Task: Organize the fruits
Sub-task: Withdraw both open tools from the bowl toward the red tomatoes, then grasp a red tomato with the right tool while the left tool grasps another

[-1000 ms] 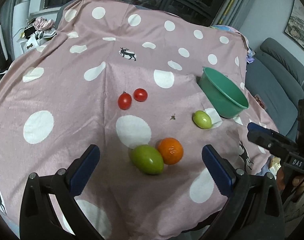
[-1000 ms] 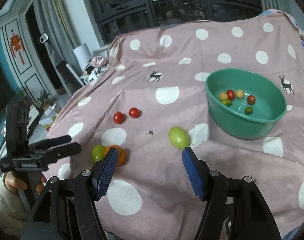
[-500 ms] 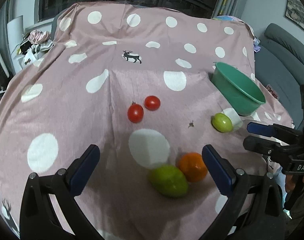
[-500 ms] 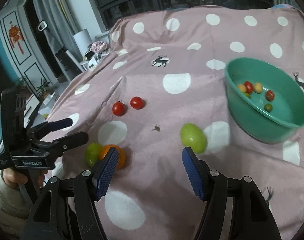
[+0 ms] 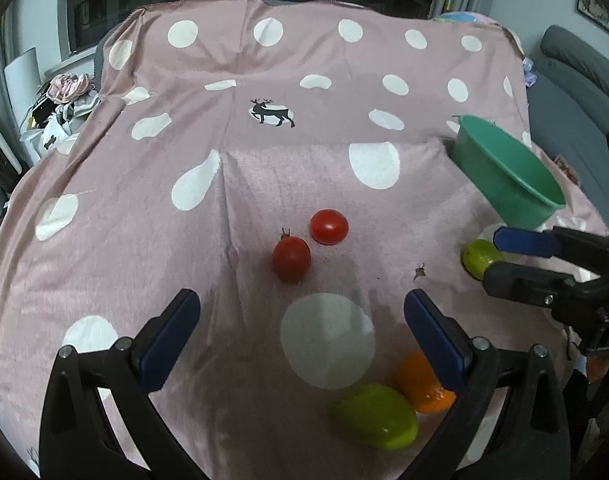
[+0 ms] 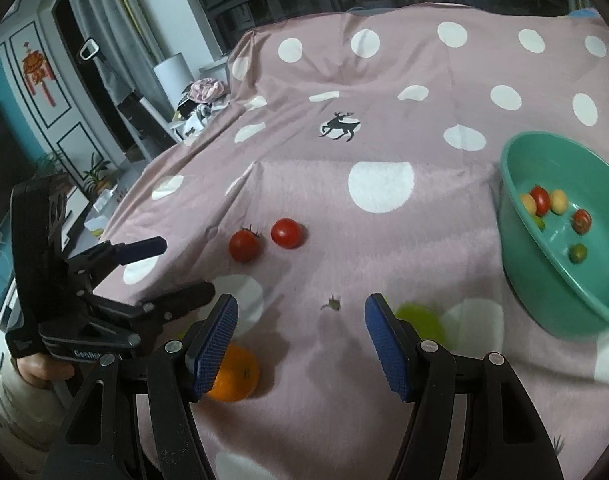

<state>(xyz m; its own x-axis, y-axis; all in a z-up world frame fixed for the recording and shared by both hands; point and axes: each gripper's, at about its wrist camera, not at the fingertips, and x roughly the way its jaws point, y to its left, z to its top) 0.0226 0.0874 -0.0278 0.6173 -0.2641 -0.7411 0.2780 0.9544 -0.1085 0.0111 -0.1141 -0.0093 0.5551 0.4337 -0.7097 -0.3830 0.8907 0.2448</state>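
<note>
Ahead, two tomatoes (image 5: 309, 245) sit on your pink dotted cloth (image 5: 104, 208), well left of the green bowl (image 5: 504, 176) at its right edge. Your left gripper (image 5: 300, 330) and right gripper (image 6: 300, 340) gape wide, empty.

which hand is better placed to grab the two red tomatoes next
Left. The two round red tomatoes sit straight ahead between the open left tool; the right tool is nearer a green fruit.
</note>
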